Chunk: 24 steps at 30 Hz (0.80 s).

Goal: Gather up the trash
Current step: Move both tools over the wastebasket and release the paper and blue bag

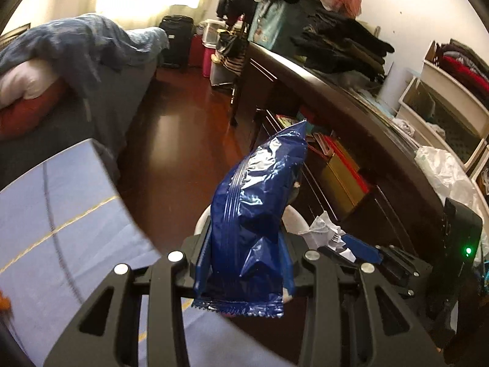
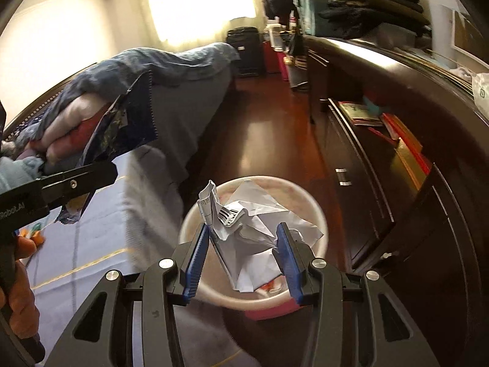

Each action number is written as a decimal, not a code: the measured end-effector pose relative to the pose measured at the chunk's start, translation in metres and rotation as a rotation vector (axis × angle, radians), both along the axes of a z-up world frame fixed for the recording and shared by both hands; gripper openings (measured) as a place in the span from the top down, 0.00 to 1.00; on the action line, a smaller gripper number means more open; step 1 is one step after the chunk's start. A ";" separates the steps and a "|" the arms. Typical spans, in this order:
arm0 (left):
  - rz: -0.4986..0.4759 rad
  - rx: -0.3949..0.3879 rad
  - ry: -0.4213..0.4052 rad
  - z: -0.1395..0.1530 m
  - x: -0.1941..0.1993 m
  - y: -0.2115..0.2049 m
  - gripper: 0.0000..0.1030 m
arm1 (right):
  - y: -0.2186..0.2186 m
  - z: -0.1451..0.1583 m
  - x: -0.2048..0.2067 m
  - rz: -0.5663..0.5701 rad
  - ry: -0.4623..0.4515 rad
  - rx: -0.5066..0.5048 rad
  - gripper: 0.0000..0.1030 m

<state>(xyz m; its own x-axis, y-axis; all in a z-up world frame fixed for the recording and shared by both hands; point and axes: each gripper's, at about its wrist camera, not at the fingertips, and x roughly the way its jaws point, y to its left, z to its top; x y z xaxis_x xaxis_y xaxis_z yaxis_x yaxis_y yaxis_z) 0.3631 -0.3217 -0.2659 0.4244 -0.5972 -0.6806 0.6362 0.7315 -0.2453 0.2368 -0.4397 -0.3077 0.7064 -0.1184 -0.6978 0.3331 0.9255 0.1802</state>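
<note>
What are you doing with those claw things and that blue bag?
Someone is tidying up trash with a claw in each hand. The left claw is squeezed shut on a crinkly blue snack wrapper and holds it up in the air. The right claw is open over a round white bin on the floor by the bed. Crumpled white paper sits between its fingers, over the bin. The wrapper isn't in the bin yet.

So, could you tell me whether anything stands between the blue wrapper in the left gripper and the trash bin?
Partly. The right gripper hangs open over the trash bin, around crumpled paper heaped at its mouth. The blue snack wrapper, clamped in the left gripper, has no other visible obstacle.
</note>
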 end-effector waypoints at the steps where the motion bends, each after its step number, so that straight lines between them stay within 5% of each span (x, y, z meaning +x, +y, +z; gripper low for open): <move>1: -0.007 0.005 0.007 -0.004 0.004 -0.008 0.63 | -0.005 -0.002 0.002 -0.010 0.002 0.000 0.55; 7: -0.040 0.015 0.066 -0.028 0.026 -0.045 0.59 | -0.026 -0.018 0.014 -0.054 0.023 -0.006 0.54; 12: -0.037 0.028 0.083 -0.043 0.037 -0.056 0.36 | -0.034 -0.033 0.029 -0.053 0.036 -0.019 0.46; 17: -0.012 -0.019 0.082 -0.038 0.043 -0.049 0.20 | -0.030 -0.040 0.038 -0.049 0.045 -0.067 0.41; 24: 0.040 -0.062 0.047 -0.015 0.036 -0.015 0.18 | -0.026 -0.037 0.035 -0.051 0.048 -0.058 0.35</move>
